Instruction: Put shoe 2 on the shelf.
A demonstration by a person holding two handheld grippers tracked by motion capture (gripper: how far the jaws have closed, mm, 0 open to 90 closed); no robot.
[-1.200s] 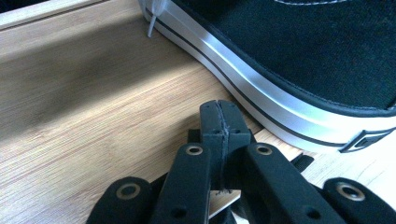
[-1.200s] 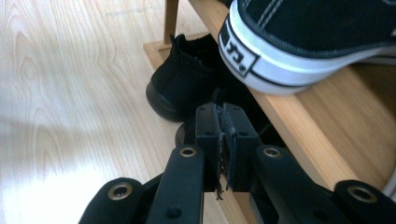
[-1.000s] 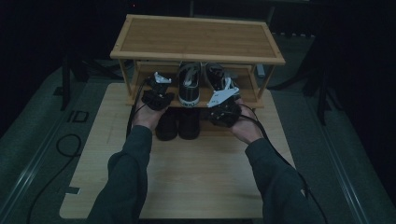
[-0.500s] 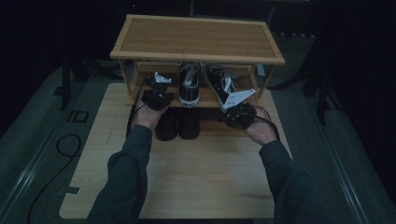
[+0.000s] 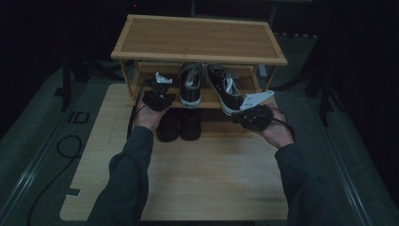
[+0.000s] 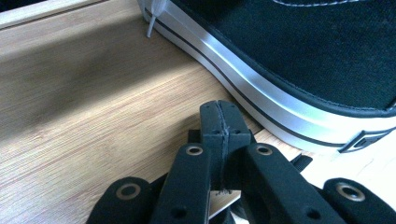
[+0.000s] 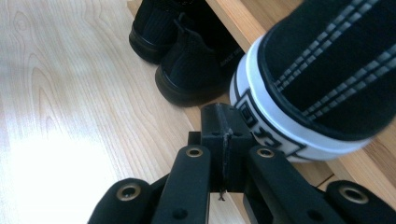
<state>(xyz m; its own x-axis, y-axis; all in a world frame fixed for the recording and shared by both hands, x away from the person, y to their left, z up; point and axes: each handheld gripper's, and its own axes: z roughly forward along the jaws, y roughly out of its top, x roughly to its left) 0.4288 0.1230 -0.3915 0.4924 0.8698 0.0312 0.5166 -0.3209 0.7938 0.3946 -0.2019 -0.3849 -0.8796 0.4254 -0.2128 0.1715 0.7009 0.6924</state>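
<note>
Resting closed, both tongs (image 5: 159,94) (image 5: 249,113) face the sneakers (image 5: 225,87)

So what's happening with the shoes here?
A person works at a wooden shoe rack with a tool in each hand. Both tools are shut and hold nothing. The left tool sits by the left sneaker on the middle shelf; the right tool is just off the heel of the right sneaker, which lies angled.

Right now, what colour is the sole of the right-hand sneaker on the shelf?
White, with a black stripe; the right gripper view shows the sneaker best.
</note>
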